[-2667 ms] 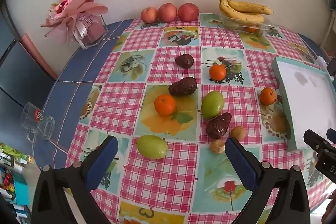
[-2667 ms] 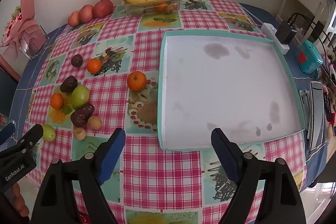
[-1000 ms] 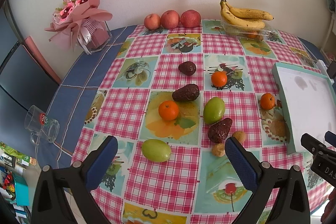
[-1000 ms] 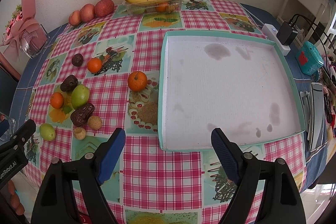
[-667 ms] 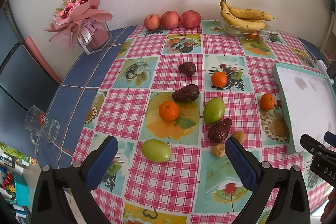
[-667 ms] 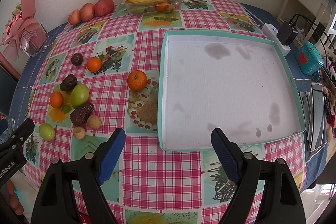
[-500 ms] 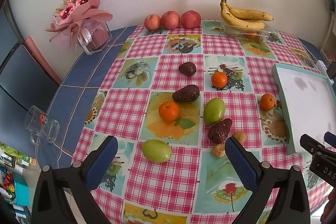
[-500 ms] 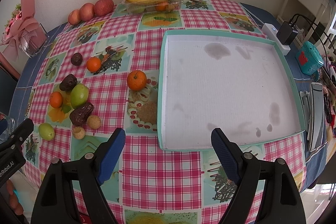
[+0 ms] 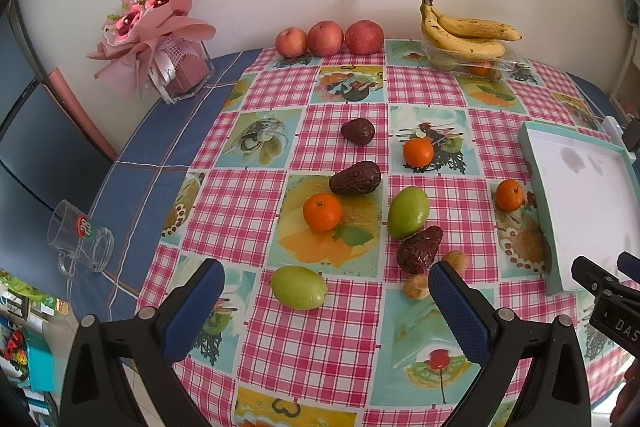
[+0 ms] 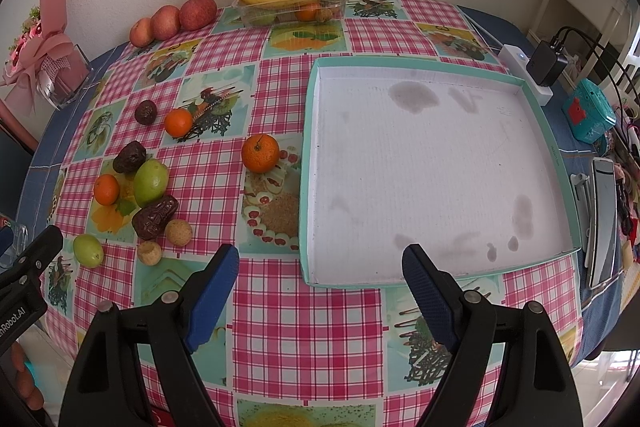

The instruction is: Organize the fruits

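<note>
Loose fruit lies on the checked tablecloth: three oranges (image 9: 322,211) (image 9: 418,152) (image 10: 260,153), two green mangoes (image 9: 298,287) (image 9: 408,212), dark avocados (image 9: 355,178) (image 9: 419,249) (image 9: 358,131) and two small brown fruits (image 9: 416,285). An empty white tray with a teal rim (image 10: 434,277) lies on the right. My left gripper (image 9: 326,303) is open above the near table edge, in front of the near green mango. My right gripper (image 10: 320,285) is open in front of the tray's near left corner.
Three apples (image 9: 326,38) and bananas on a clear box (image 9: 464,35) stand by the far wall. A pink bouquet in a glass vase (image 9: 166,39) and a tipped glass mug (image 9: 80,241) are at the left. A power strip with charger (image 10: 538,69) and teal box (image 10: 588,113) lie right of the tray.
Both grippers have drawn back slightly from the table, so the fruit sits a little farther away. Nothing was taken hold of, and the jaws stayed open.
</note>
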Motion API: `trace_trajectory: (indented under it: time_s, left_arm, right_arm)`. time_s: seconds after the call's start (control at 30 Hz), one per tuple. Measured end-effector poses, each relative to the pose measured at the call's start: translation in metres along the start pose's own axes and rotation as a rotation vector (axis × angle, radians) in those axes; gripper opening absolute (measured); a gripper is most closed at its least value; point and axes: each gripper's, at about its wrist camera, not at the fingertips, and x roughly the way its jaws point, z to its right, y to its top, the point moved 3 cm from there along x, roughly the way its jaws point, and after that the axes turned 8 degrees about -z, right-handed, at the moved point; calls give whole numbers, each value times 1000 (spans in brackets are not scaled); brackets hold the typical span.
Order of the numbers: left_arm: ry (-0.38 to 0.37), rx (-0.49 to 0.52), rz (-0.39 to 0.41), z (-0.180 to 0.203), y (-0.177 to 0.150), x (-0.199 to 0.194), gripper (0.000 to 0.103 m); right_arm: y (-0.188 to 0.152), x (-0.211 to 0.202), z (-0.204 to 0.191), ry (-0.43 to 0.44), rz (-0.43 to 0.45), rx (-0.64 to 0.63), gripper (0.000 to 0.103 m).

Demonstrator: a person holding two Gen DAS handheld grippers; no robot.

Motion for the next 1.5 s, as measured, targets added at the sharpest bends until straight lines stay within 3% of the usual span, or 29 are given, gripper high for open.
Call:
trace_trajectory:
  time_s: [0.23, 0.47, 0.77, 0.9, 1.03, 1.17, 1.27, 1.37, 1.47, 1.5]
  left_arm:
    - [-16, -16, -2, -4, 2, 2, 103]
    - [-55, -93, 9, -23, 4, 7, 103]
    - [-109, -210, 101, -66, 5, 17, 103]
    - [-89, -217, 162, -71, 6, 15, 103]
    - [-137, -204, 109, -69, 7, 25, 103]
    - [-90, -182, 86, -70, 4, 29, 103]
    - [-125, -214, 53, -74, 2, 35, 103]
    - [-142, -234, 17, -75, -1, 42, 103]
    - [-163, -232, -14, -71, -3, 49, 101]
    - [-177, -225, -25, -68, -3, 52, 98]
  right_arm:
    - [-1, 2, 0, 4, 2, -3, 84]
    - [0, 0, -6, 22, 34, -28, 84]
    - [16, -12, -35, 109, 137, -78, 84]
    - [22, -10, -50, 139, 147, -82, 84]
    - [26, -5, -67, 144, 130, -133, 84]
    - [26, 6, -79, 157, 93, -157, 84]
    - [25, 13, -90, 168, 66, -185, 83]
    - [23, 20, -102, 181, 40, -222, 69]
    - [21, 34, -107, 195, -15, -229, 64]
    - [20, 40, -109, 201, -41, -229, 57]
